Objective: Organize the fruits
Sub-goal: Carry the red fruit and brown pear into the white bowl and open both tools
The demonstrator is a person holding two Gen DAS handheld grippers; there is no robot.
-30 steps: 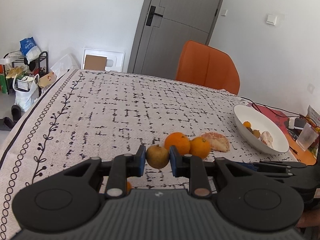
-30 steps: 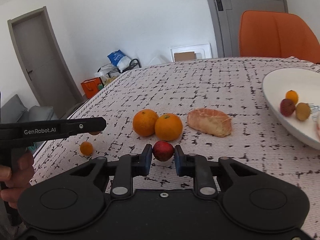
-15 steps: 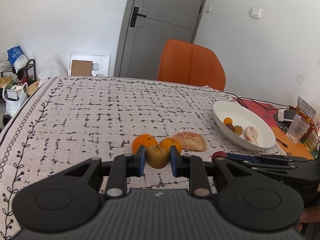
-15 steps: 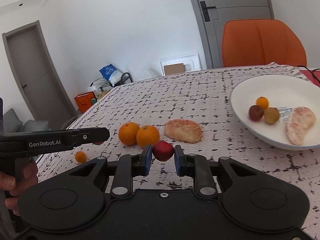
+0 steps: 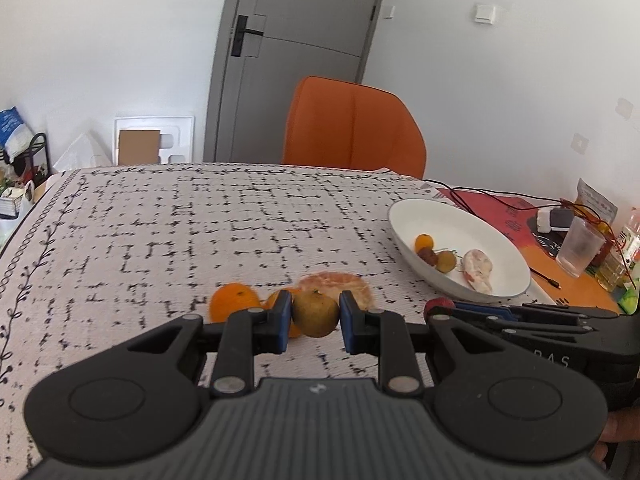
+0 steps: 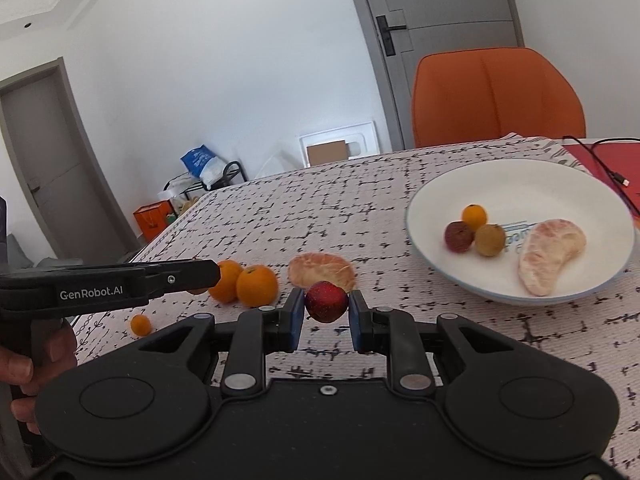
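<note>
Left gripper (image 5: 315, 317): blue-padded jaws closed on a small round olive-brown fruit (image 5: 315, 313), pads pressed to both its sides, fruit held clear above the white tablecloth with black dash pattern (image 5: 200, 232). Right gripper (image 6: 326, 310): jaws closed on a small dark red round fruit (image 6: 326, 301), likewise lifted off the cloth. From the right wrist view the left gripper enters from the left edge as a black bar marked "GenRobot.AI", with a person's hand (image 6: 28, 364) wrapped round its grip. On the cloth beyond both grippers: two orange round citrus fruits (image 6: 244, 286) touching each other, a peeled pale-orange citrus half (image 6: 320, 268) just to their right, and a tiny orange kumquat-sized fruit (image 6: 141, 325) lying apart toward the cloth's near left edge. A shallow white ceramic bowl (image 6: 520, 184) sits to the right on the table; inside it a small orange fruit (image 6: 474, 216), a dark red fruit (image 6: 459, 236) and a yellow-brown fruit (image 6: 489, 239) cluster together, touching, with a peeled pinkish citrus segment (image 6: 550, 254) beside them. An orange upholstered chair (image 5: 354, 128) stands at the far side of the table, a grey door (image 5: 296, 56) behind it. A clear plastic cup (image 5: 580, 245) and cables lie on the red mat right of the bowl.
</note>
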